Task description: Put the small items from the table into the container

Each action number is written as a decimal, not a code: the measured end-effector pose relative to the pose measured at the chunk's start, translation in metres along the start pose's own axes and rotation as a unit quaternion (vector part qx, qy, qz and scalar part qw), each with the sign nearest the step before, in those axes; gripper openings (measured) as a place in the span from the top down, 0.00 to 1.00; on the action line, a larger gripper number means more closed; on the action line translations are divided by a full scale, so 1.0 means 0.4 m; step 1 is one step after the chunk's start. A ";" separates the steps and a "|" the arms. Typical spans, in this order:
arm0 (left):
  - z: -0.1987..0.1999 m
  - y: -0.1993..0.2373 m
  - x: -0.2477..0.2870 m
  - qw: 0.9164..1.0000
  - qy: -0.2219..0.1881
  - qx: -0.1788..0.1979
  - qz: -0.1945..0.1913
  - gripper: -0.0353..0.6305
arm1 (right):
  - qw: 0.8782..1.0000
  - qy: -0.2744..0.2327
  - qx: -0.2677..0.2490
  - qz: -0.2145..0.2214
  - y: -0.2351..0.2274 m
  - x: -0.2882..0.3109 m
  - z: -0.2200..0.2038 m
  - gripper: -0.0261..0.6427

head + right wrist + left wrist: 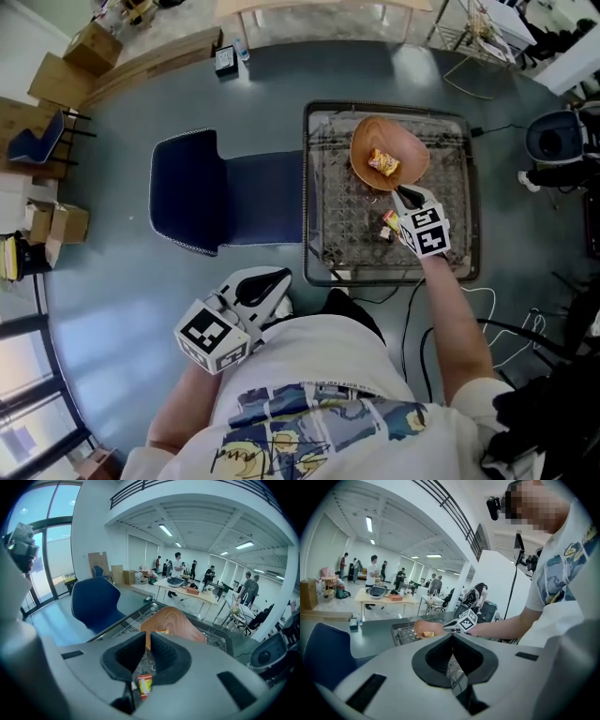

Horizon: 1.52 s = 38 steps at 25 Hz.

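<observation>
A wooden bowl (405, 141) (174, 619) (420, 626) stands at the far side of the glass table (311, 187), and a yellow snack packet (382, 162) (427, 633) lies in it. My right gripper (401, 193) (147, 641) hangs above the table at the bowl's near rim, pointing at the bowl. Its jaws stand almost together and I see nothing between them. Under it a small red-and-yellow packet (387, 225) (144, 685) lies on the glass. My left gripper (284, 277) (452, 639) is shut and empty, held close to the person's body off the table's near left corner.
A blue chair (197, 192) (93, 602) stands left of the table. Cables (506, 328) trail over the floor at the right, near a black office chair (558, 136). Cardboard boxes (56, 225) sit at the far left. People and desks fill the room's background.
</observation>
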<state>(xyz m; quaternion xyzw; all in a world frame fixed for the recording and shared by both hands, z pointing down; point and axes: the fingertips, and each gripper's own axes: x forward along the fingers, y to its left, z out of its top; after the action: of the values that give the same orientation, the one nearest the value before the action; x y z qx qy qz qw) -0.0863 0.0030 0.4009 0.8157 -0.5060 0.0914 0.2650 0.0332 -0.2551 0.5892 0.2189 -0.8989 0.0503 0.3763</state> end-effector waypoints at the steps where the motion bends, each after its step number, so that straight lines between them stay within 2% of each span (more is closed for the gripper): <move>1: -0.007 0.001 -0.012 1.000 0.000 -0.003 -0.005 0.93 | 1.000 -0.004 0.003 0.001 0.030 -0.024 -0.003 0.91; 5: -0.030 -0.002 -0.071 0.999 -0.014 -0.034 -0.039 0.93 | 1.000 -0.010 0.022 0.000 0.158 -0.120 -0.033 0.91; 11: -0.094 -0.038 -0.165 0.997 -0.006 -0.009 -0.076 0.93 | 0.997 -0.029 0.073 0.017 0.373 -0.235 -0.071 0.91; 17: -0.159 -0.086 -0.231 0.993 0.008 0.005 -0.115 0.93 | 0.995 -0.045 0.086 0.021 0.550 -0.312 -0.097 0.91; 21: -0.189 -0.116 -0.262 0.990 0.018 0.020 -0.135 0.93 | 0.995 -0.048 0.091 0.008 0.626 -0.351 -0.129 0.91; 28: -0.220 -0.159 -0.277 0.987 0.026 0.042 -0.153 0.93 | 0.995 -0.042 0.093 -0.012 0.653 -0.383 -0.182 0.91; 33: -0.208 -0.175 -0.252 0.986 0.023 0.043 -0.159 0.93 | 0.997 -0.032 0.070 -0.021 0.594 -0.373 -0.193 0.91; 38: -0.164 -0.173 -0.210 0.988 0.014 0.036 -0.150 0.93 | 0.999 -0.006 0.028 -0.018 0.502 -0.332 -0.214 0.91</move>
<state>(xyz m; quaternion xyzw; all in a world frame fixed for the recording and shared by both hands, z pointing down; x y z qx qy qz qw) -0.0574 0.1269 0.3977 0.8899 -0.3708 0.0807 0.2530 0.0853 -0.0055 0.5723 0.2459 -0.8952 0.0674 0.3655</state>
